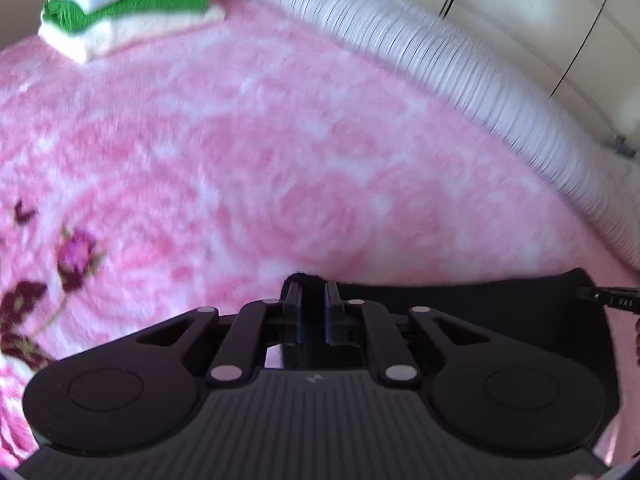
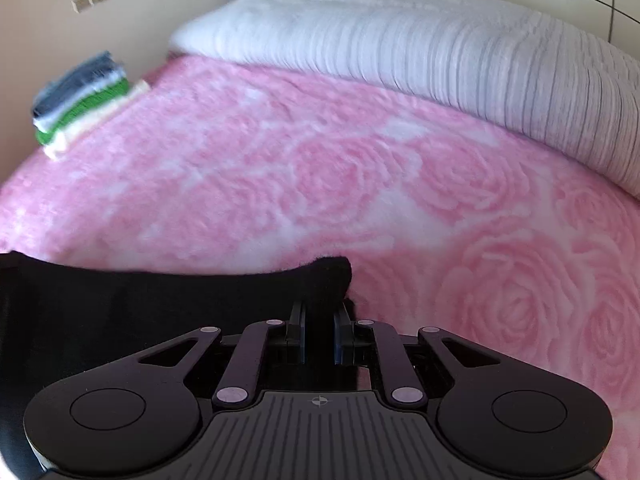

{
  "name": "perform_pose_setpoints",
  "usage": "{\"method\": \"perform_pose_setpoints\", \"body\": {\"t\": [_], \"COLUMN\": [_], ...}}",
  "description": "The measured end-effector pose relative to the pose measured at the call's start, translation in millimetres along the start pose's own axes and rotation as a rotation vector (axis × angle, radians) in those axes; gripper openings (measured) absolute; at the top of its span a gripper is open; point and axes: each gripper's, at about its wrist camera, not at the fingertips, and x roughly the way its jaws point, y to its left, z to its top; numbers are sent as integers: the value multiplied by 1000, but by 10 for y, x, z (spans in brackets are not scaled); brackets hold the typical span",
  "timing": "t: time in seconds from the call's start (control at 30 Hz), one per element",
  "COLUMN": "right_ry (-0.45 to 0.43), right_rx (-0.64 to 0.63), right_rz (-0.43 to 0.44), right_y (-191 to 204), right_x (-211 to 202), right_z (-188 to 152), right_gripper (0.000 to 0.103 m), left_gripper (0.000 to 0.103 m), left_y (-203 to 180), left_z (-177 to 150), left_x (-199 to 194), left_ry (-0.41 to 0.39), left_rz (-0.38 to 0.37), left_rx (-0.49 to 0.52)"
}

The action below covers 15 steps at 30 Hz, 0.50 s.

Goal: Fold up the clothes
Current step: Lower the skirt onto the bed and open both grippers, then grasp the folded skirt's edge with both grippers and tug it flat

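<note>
Most of your black garment (image 2: 120, 300) was hidden beneath the gripper bodies or cut off at the frame edges, so its kind and full shape could not be made out. A small white tag on the dark part at the right edge of the left view was too blurred to read. The garment's top edge ran sideways between your two hands, stretched across the pink rose blanket (image 2: 320, 180). Your left gripper (image 1: 312, 288) had pinched one end of that edge; your right gripper (image 2: 320, 308) had pinched the other, both with fingers nearly together on the cloth. A stack of folded clothes (image 1: 128, 4) sat well apart at the bed's far left corner, near the white ribbed pillow (image 2: 440, 52).
</note>
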Motion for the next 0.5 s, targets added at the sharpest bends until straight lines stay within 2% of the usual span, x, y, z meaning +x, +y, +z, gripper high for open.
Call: {"method": "perform_pose_setpoints", "body": {"t": [0.1, 0.17, 0.3, 0.37, 0.43, 0.5], "right_ry": [18, 36, 24, 9, -4, 12], "right_rx": [67, 128, 266, 370, 479, 603], "right_rz": [-16, -33, -46, -22, 11, 42], "right_y": [-62, -131, -288, -328, -375, -381], "right_x": [73, 44, -319, -616, -920, -1166], "right_z": [-34, -27, -67, -201, -383, -641], "right_gripper": [21, 44, 46, 46, 46, 48], "left_gripper": [13, 18, 19, 22, 27, 28], "left_y": [76, 84, 85, 100, 142, 189], "left_z": [-47, -53, -244, -418, -673, -946], "left_x": [13, -81, -471, -722, -997, -1236], "left_ry": [-5, -2, 27, 46, 59, 62], "left_rz": [-5, -1, 15, 18, 14, -1], "left_rx": [-68, -99, -163, -222, -332, -463]}}
